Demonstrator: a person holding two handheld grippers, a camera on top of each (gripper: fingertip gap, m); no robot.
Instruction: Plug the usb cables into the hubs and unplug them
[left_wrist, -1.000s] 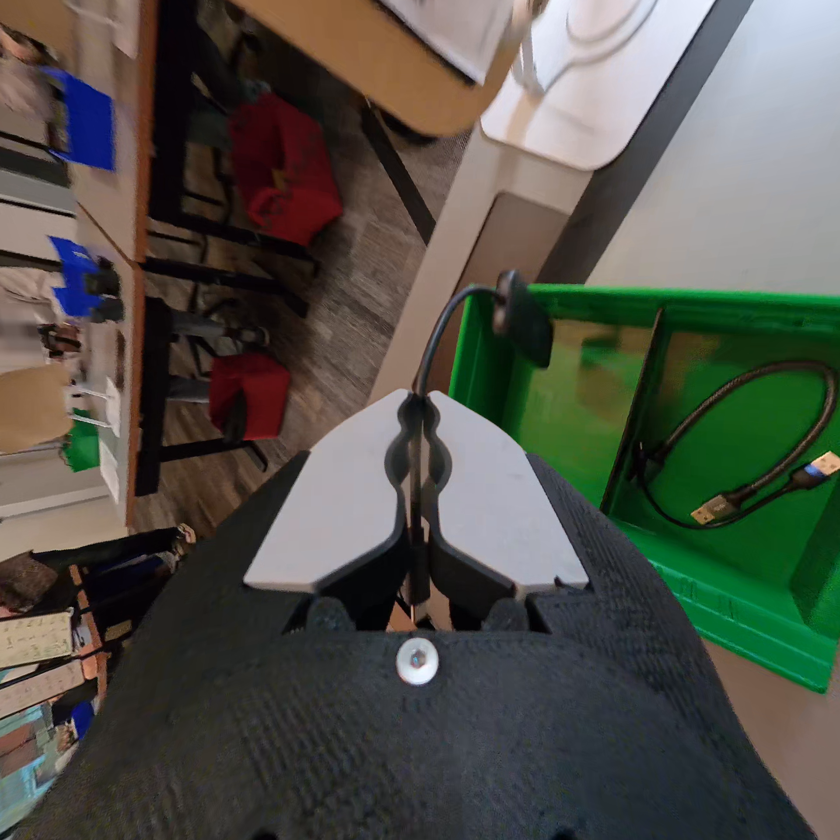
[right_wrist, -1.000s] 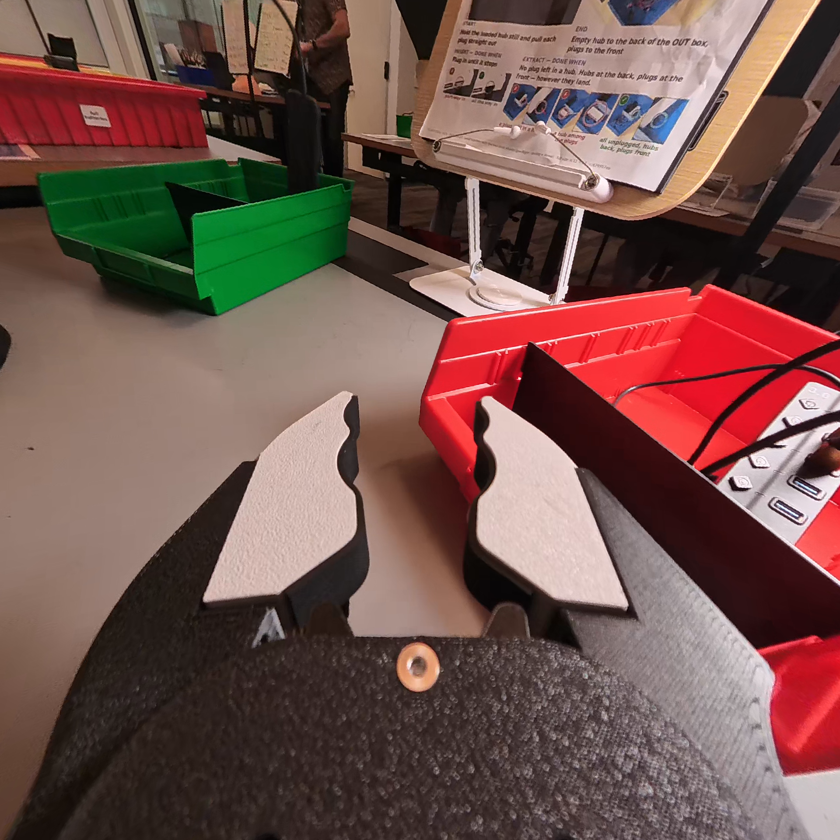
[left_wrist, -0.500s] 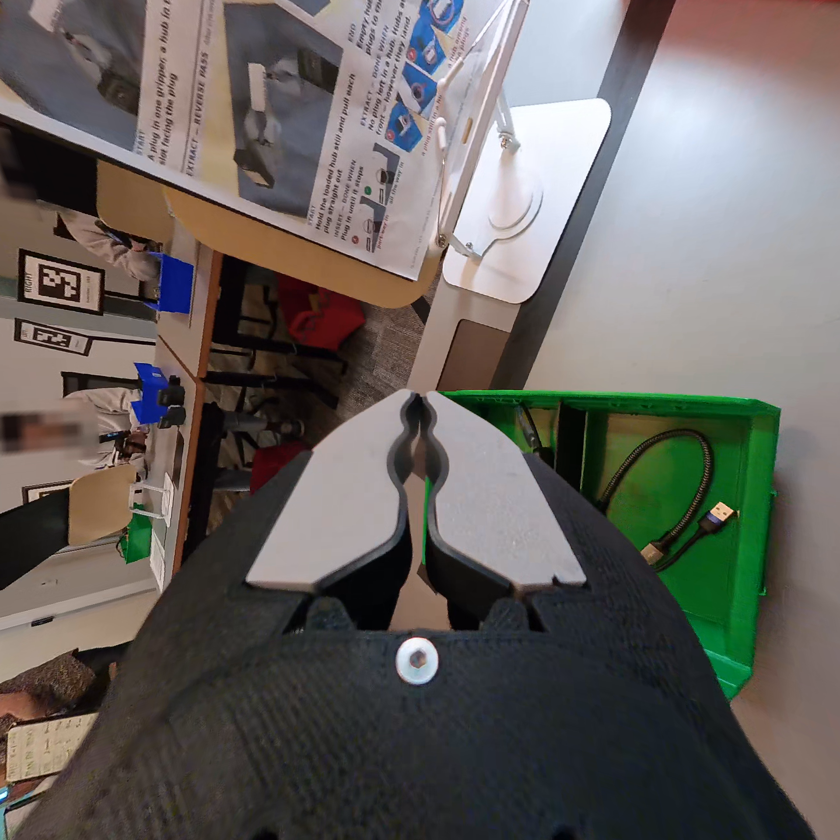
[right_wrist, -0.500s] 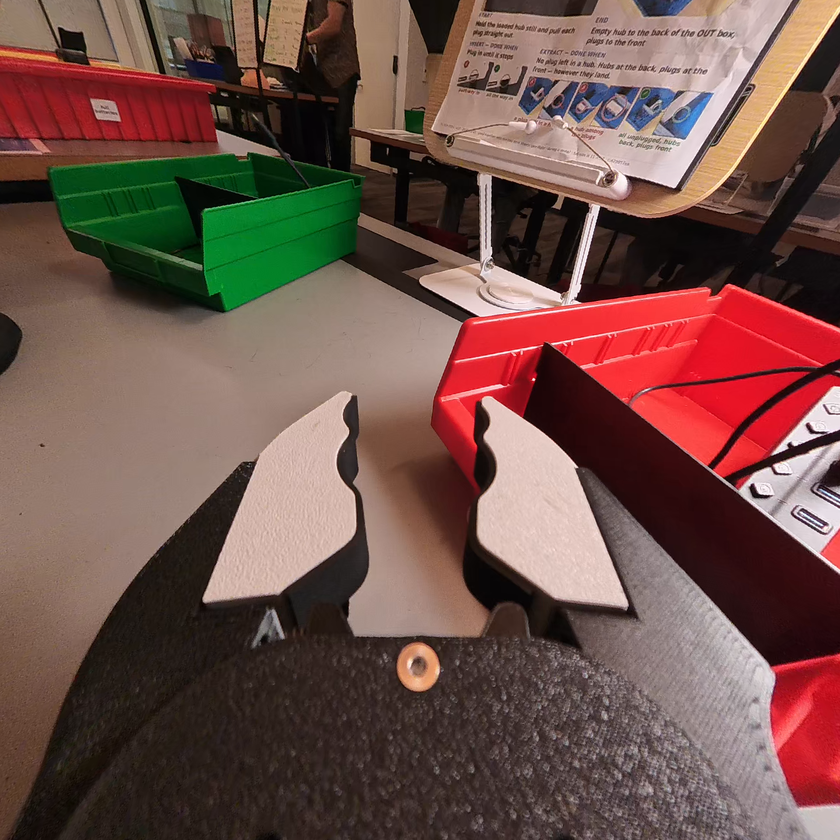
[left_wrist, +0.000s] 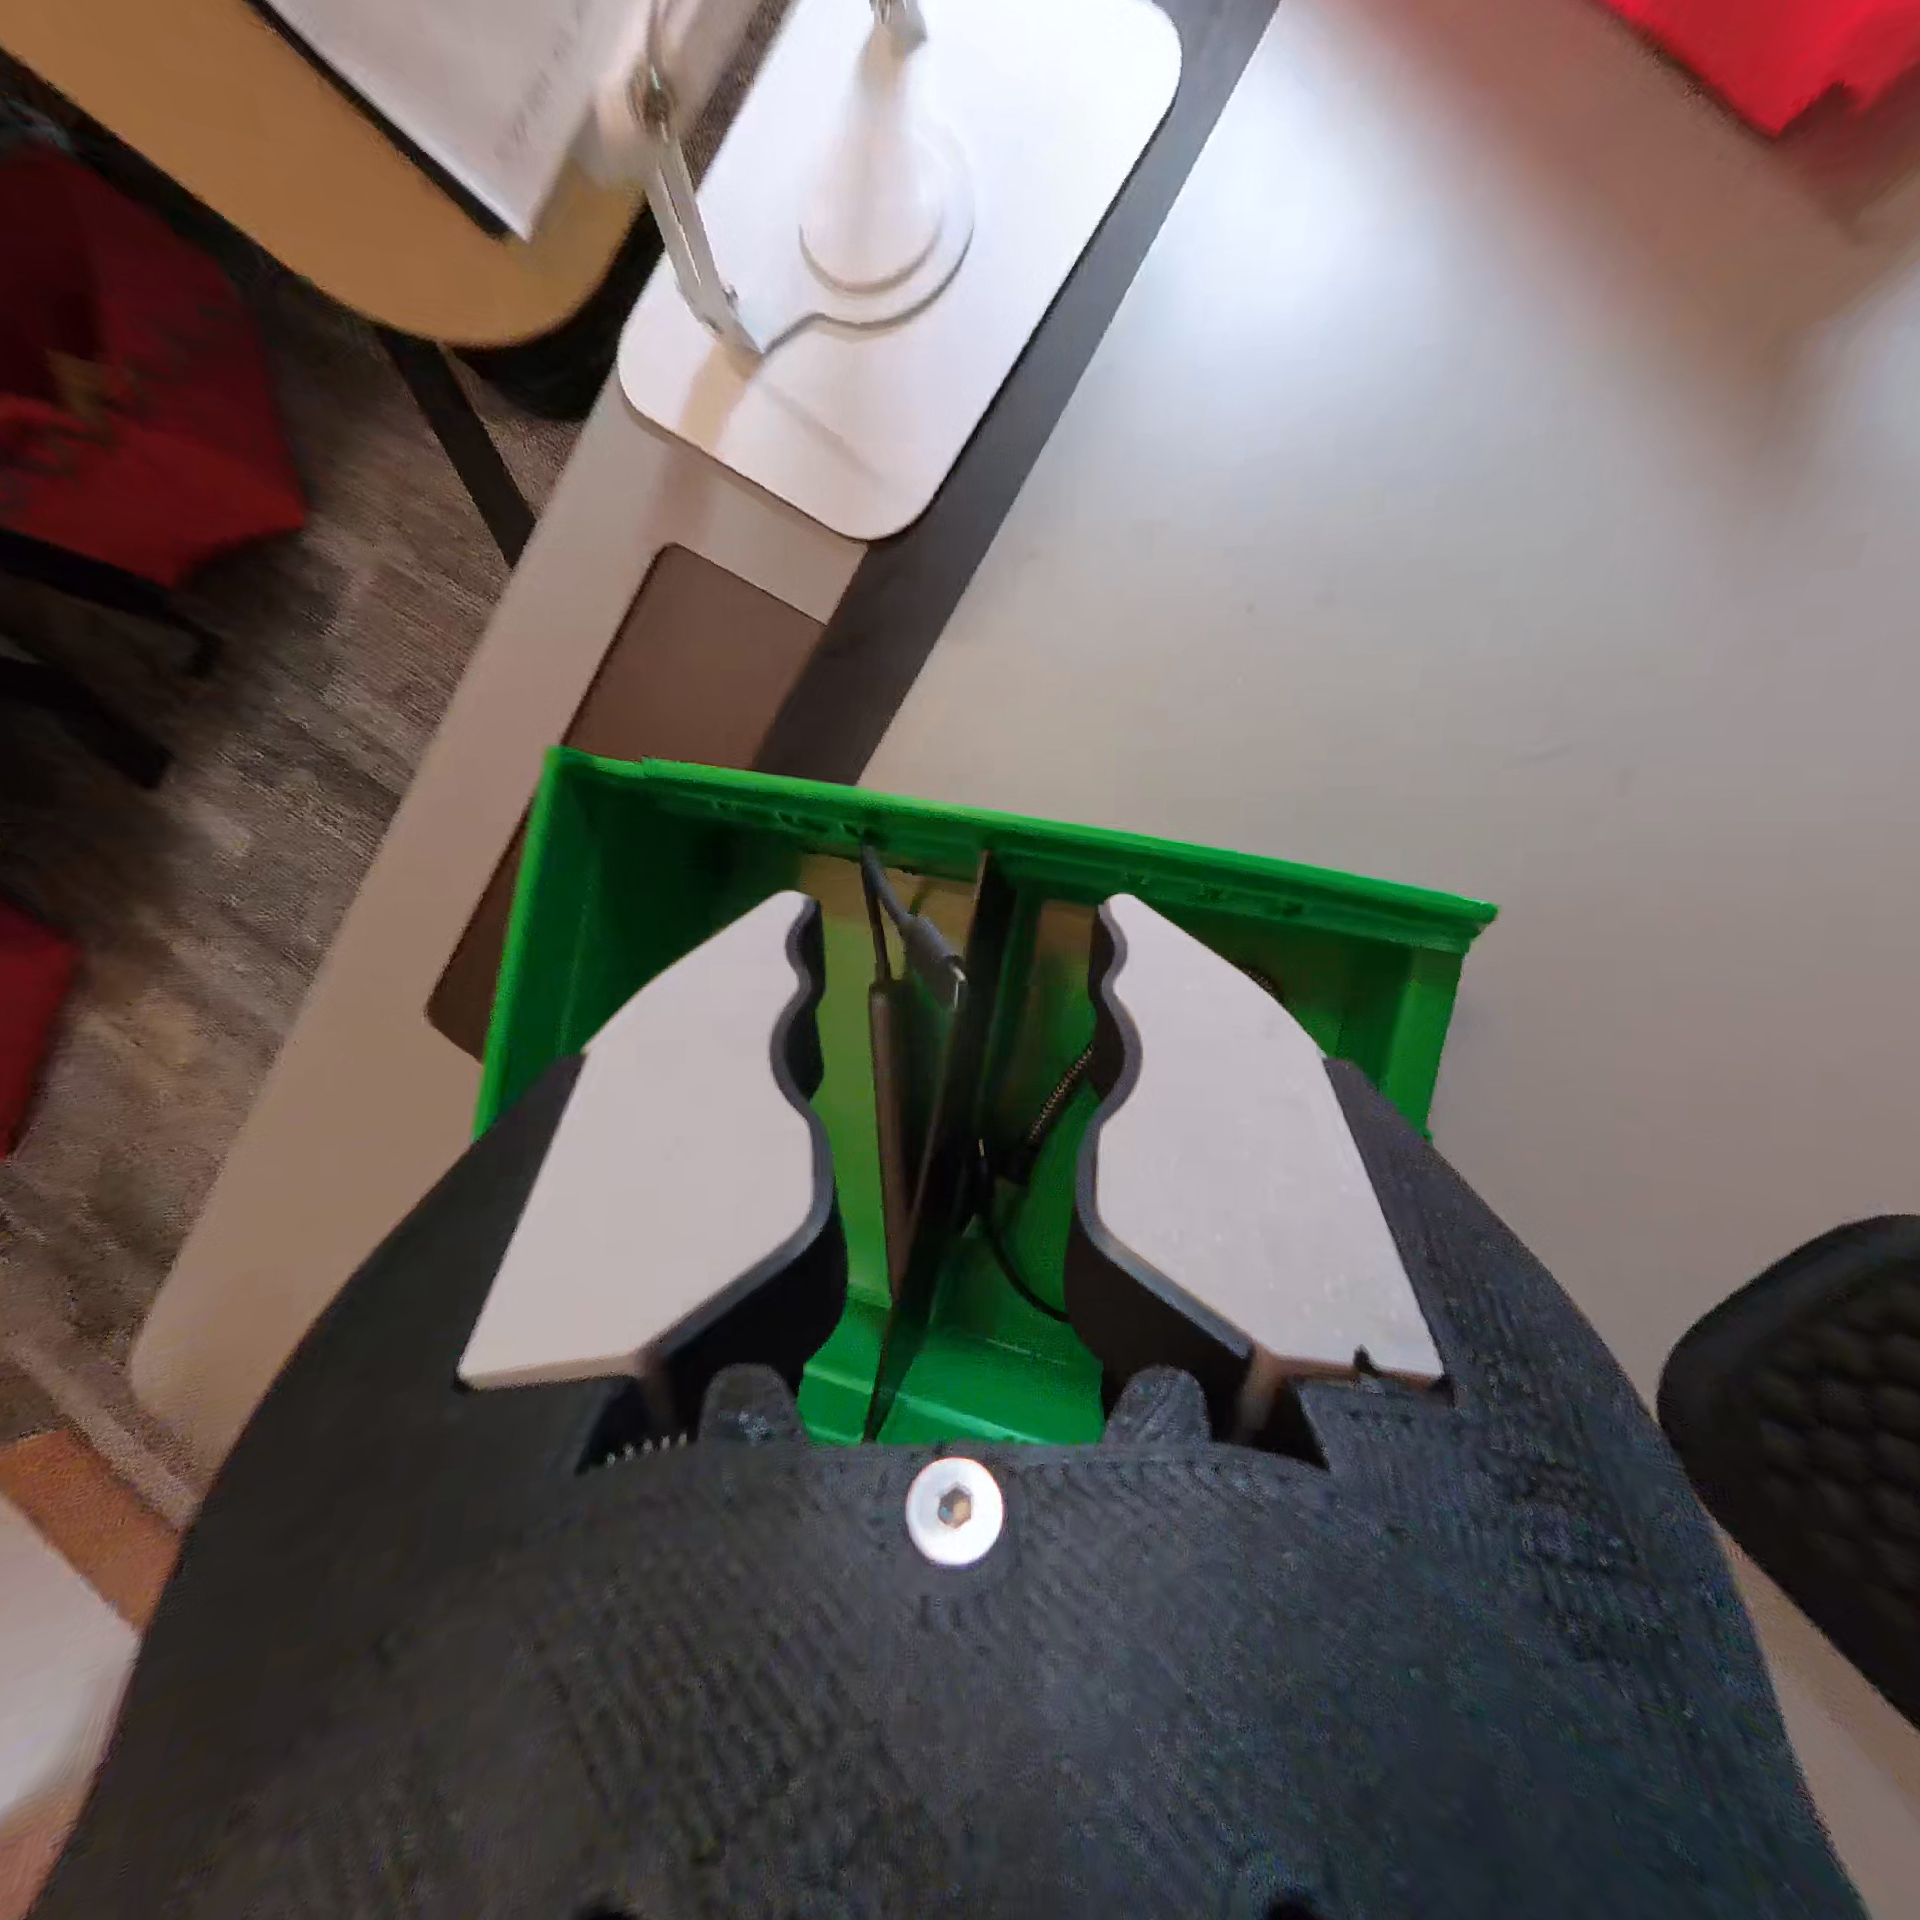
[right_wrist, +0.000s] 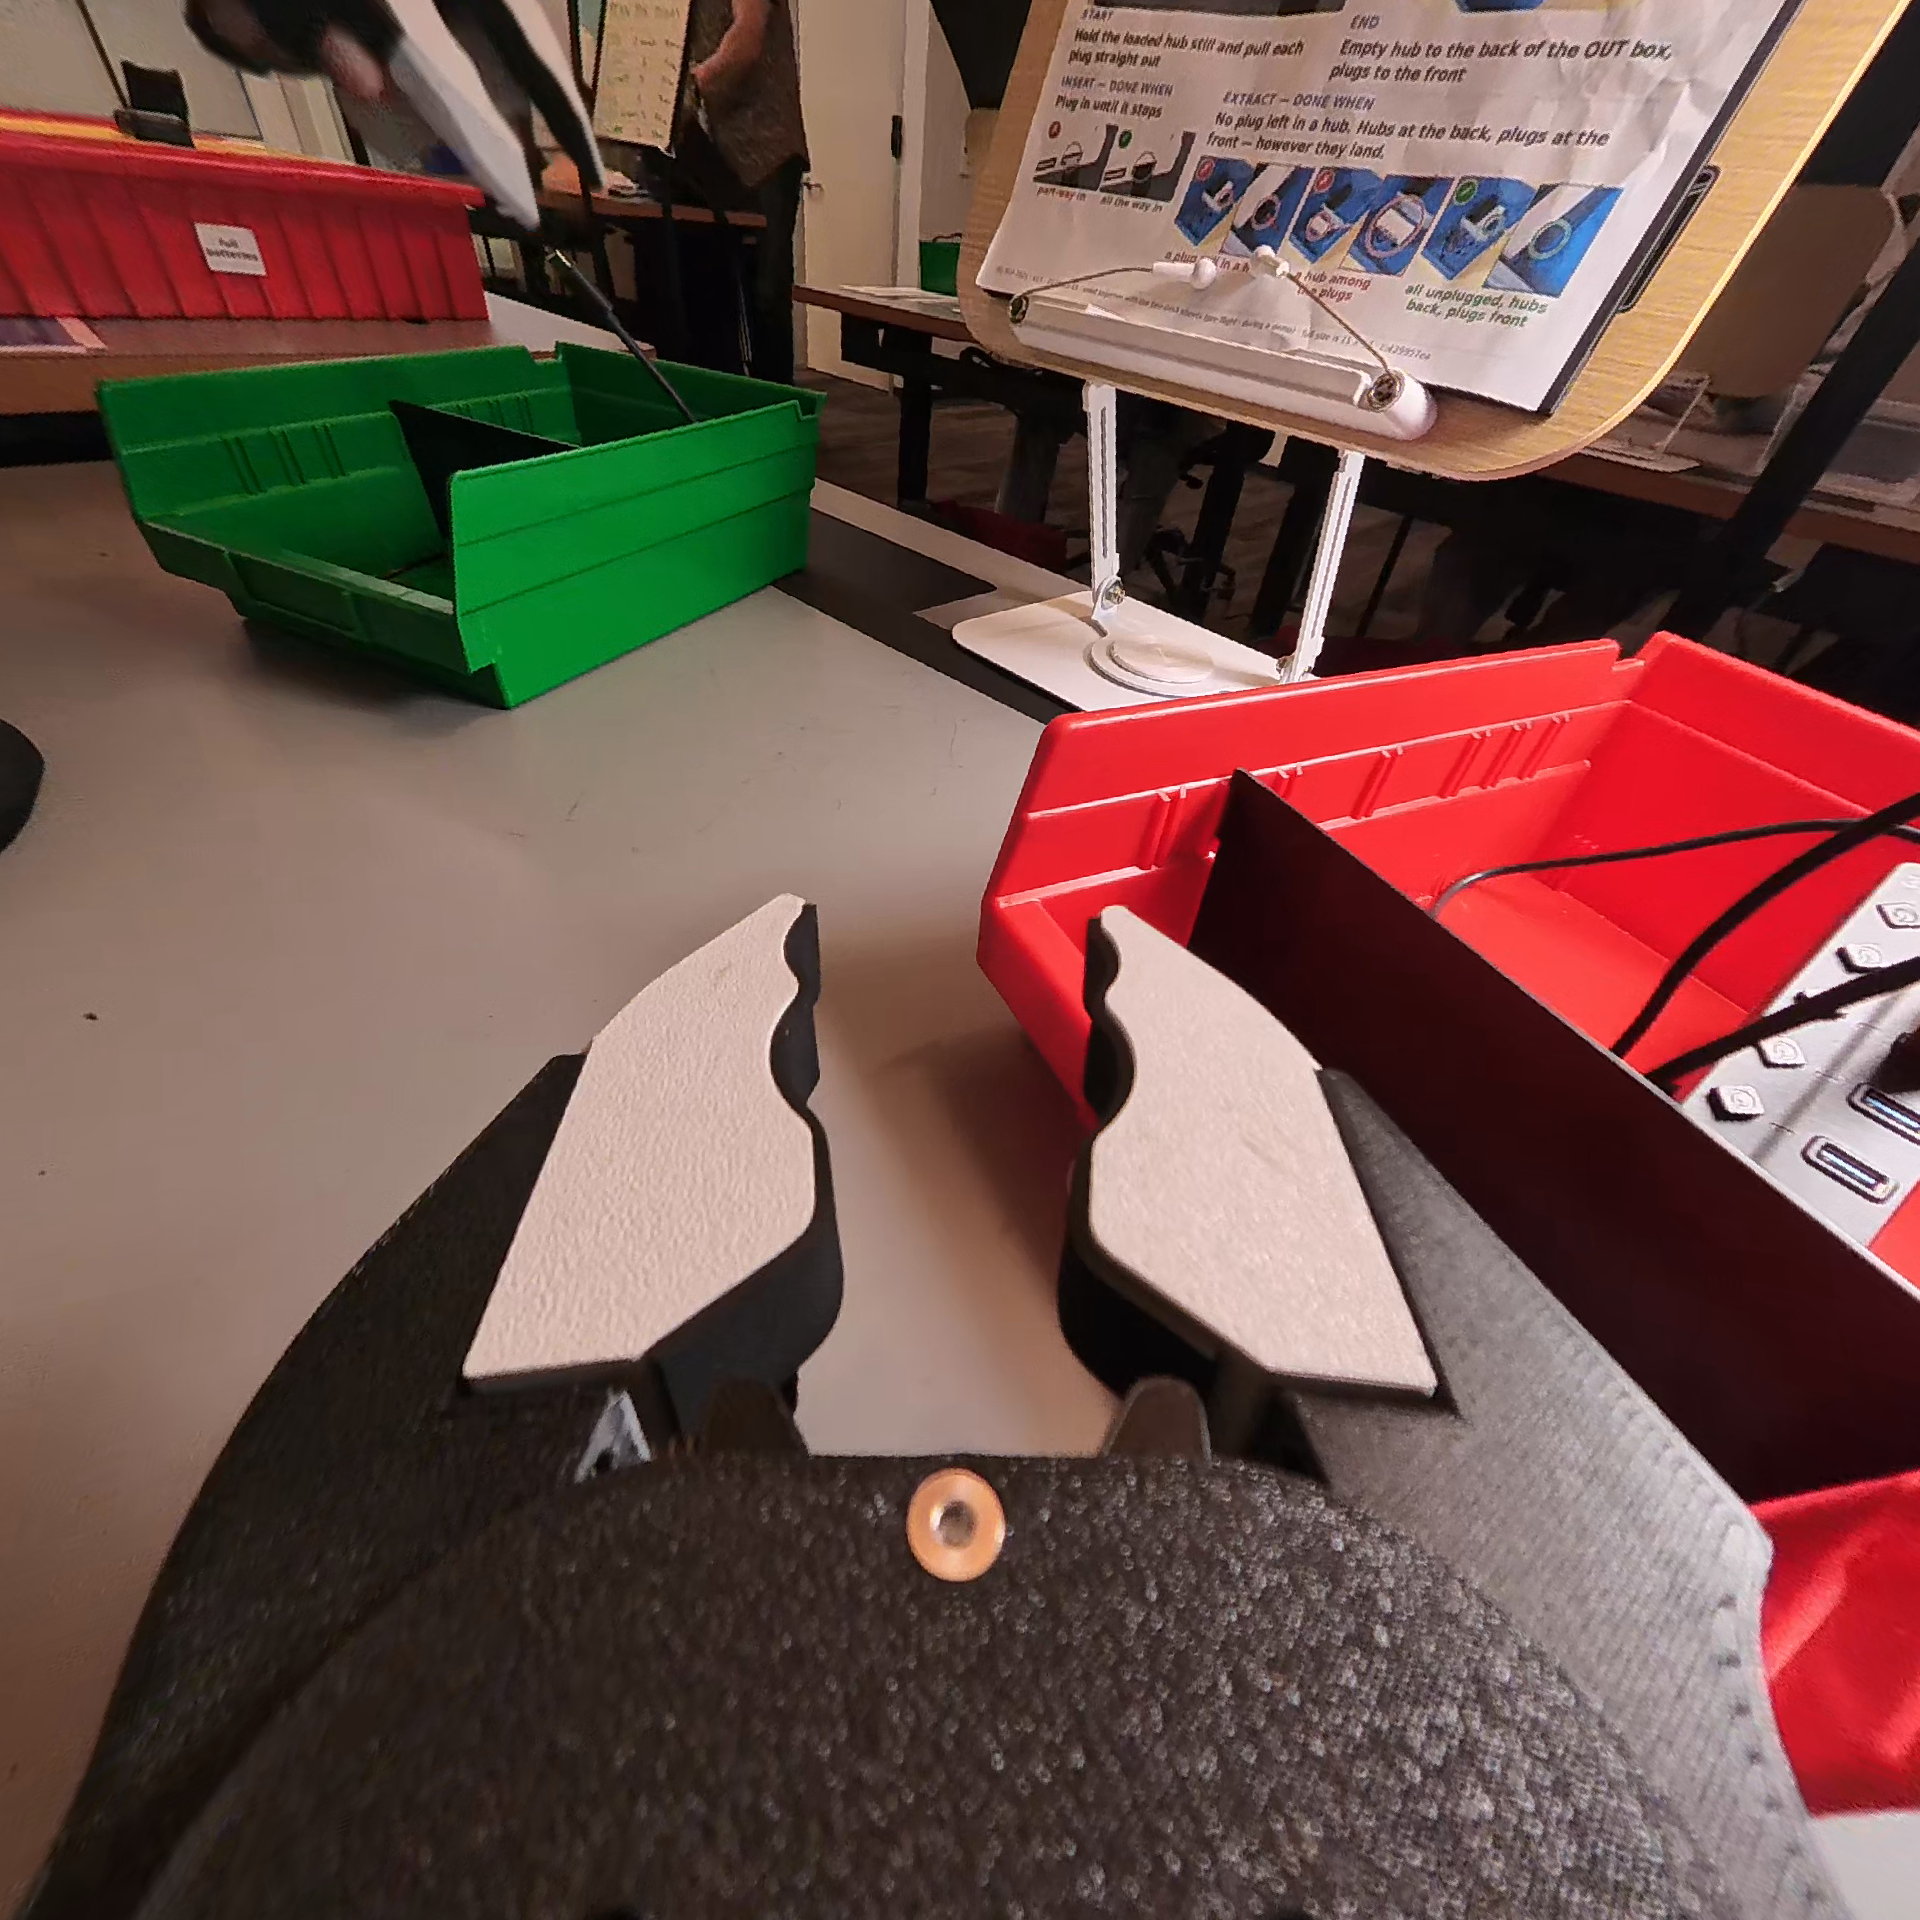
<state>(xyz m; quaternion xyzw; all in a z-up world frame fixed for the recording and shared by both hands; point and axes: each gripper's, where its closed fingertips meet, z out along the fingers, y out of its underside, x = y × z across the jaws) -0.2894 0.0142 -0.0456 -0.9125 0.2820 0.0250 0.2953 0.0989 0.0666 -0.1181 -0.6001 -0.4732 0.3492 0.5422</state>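
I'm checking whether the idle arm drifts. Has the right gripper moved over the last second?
Yes, slightly. The right gripper is open and has backed away a little: the red bin sits lower in its view than a second ago.

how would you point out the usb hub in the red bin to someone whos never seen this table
Find the red bin on the grey table, right of the green bin. Behind its black divider lies the hub: a flat silver bar with a row of ports and black cables running from it.
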